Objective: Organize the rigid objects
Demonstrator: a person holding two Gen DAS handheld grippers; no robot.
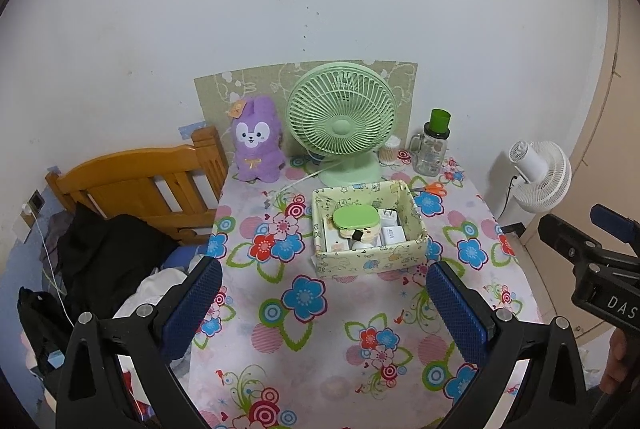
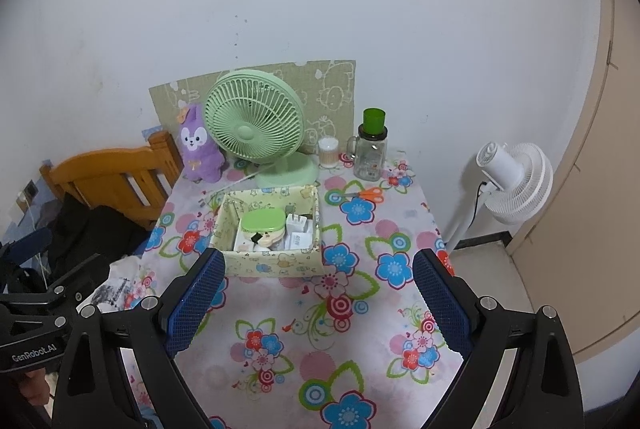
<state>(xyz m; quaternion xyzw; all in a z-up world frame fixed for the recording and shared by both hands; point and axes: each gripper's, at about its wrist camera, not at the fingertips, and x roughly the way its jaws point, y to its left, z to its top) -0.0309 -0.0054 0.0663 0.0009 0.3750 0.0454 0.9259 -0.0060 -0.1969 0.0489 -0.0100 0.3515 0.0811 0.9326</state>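
Both tools held above the near edge of the table (image 1: 340, 309), neither touching anything. Left tool (image 1: 324, 305): blue-padded fingers (image 1: 192, 305) spread wide, nothing between them but floral cloth. Right tool (image 2: 316, 301): fingers (image 2: 440, 301) likewise spread wide and holding nothing; in the left wrist view its black body shows at 3 o'clock. Fabric storage box (image 1: 368, 257), pale green with cartoon print, sits on the table at about 12 o'clock from the left tool, mid-table. Inside the box: several white chargers (image 1: 390, 235), one with plug prongs up, and a green-lidded case (image 1: 356, 219) lying across the top of them. Behind the box, at its 12 o'clock, a mint green desk fan (image 1: 342, 125), its base just beside the box's far wall. Purple plush rabbit (image 1: 256, 145) at the fan's 9 o'clock, against the wall. Glass mug jar with green cap (image 1: 432, 149) at the fan's 3 o'clock, a small cotton swab container (image 1: 390, 151) between them. Orange-handled scissors (image 1: 432, 189) lie flat just off the box's far right corner. White standing fan (image 1: 540, 173) on the floor past the table's right edge. Wooden bed frame (image 1: 140, 185) with dark clothing (image 1: 108, 257) off the left edge.
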